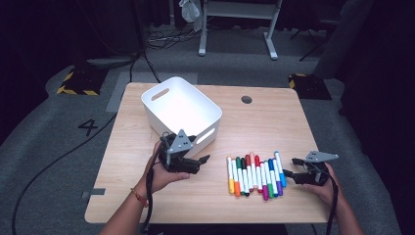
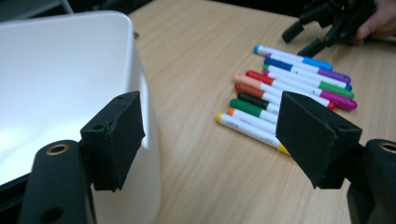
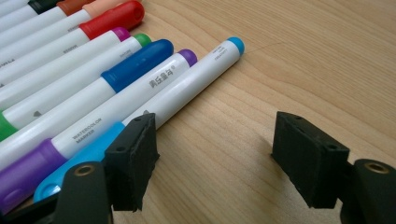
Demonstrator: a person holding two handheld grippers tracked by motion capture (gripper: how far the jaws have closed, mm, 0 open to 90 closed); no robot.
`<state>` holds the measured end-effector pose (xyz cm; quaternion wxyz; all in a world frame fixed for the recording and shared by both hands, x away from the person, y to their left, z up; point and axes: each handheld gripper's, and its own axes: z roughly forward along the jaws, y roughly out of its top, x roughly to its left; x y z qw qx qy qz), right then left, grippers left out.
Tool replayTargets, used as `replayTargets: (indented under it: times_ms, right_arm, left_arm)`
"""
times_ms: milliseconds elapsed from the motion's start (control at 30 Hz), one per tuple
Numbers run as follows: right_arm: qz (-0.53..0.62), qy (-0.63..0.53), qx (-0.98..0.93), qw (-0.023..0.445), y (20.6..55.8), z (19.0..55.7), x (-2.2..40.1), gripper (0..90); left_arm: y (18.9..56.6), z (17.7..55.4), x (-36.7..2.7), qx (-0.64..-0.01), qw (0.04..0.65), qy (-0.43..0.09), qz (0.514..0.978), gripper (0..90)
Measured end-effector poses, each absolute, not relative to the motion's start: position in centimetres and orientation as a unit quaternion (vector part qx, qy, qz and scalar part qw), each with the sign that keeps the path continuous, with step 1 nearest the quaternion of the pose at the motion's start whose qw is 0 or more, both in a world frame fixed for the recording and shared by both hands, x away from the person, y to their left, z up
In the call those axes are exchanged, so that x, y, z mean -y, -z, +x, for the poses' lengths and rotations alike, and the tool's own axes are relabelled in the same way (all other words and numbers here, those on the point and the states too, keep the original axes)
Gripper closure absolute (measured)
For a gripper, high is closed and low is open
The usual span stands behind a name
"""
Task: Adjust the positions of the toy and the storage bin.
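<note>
Wooden tabletop (image 1: 254,122) with a white bin (image 1: 181,110) sitting toward the back left, and a row of markers (image 1: 254,175) lined up side by side near the front, right of the middle. Caps are all sorts of colours: yellow, orange, green, black, red, pink, blue, purple.

Left claw (image 1: 201,159) is up off the tabletop, right by the bin's front corner, between the bin and the markers. Its jaws are spread apart with nothing between them, so it's released. From its own camera you see the bin wall (image 2: 70,79) on one side and the markers (image 2: 285,93) farther off.

Right claw (image 1: 289,167) sits low at the right end of the row, jaws spread too, nothing gripped. One pad (image 3: 133,161) is just beside the light blue marker (image 3: 187,91), the outermost one.
</note>
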<state>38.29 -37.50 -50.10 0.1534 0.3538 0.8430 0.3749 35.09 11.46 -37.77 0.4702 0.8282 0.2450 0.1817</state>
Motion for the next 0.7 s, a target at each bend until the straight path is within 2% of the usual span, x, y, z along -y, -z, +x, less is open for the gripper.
replayTargets:
  times_ms: [133,233,300,367,400,500,700]
  right_arm:
    - [0.354,-0.376,-0.843,0.154,50.1,38.3,37.5,31.0]
    - [0.354,-0.376,-0.843,0.154,50.1,38.3,37.5,31.0]
    - [0.354,-0.376,-0.843,0.154,50.1,38.3,37.5,31.1]
    - [0.353,-0.376,-0.843,0.154,50.1,38.3,37.5,31.1]
    - [0.353,-0.376,-0.843,0.154,50.1,38.3,37.5,31.0]
    - [0.353,-0.376,-0.843,0.154,50.1,38.3,37.5,31.0]
    - [0.354,-0.375,-0.843,0.154,50.1,38.4,37.5,31.1]
  left_arm:
    - [36.9,36.4,-12.6,-0.231,0.449,-0.199,0.840,24.9]
    - [37.2,38.2,-13.5,-0.239,0.436,-0.178,0.849,27.7]
    - [37.8,39.3,-13.9,-0.245,0.428,-0.161,0.855,36.6]
    - [38.4,39.8,-14.0,-0.235,0.424,-0.137,0.864,51.0]
    - [38.6,39.8,-14.0,-0.235,0.423,-0.144,0.863,53.8]
    - [38.5,40.0,-14.2,-0.239,0.428,-0.135,0.861,70.5]
    - [38.3,39.1,-13.8,-0.224,0.429,-0.107,0.869,78.9]
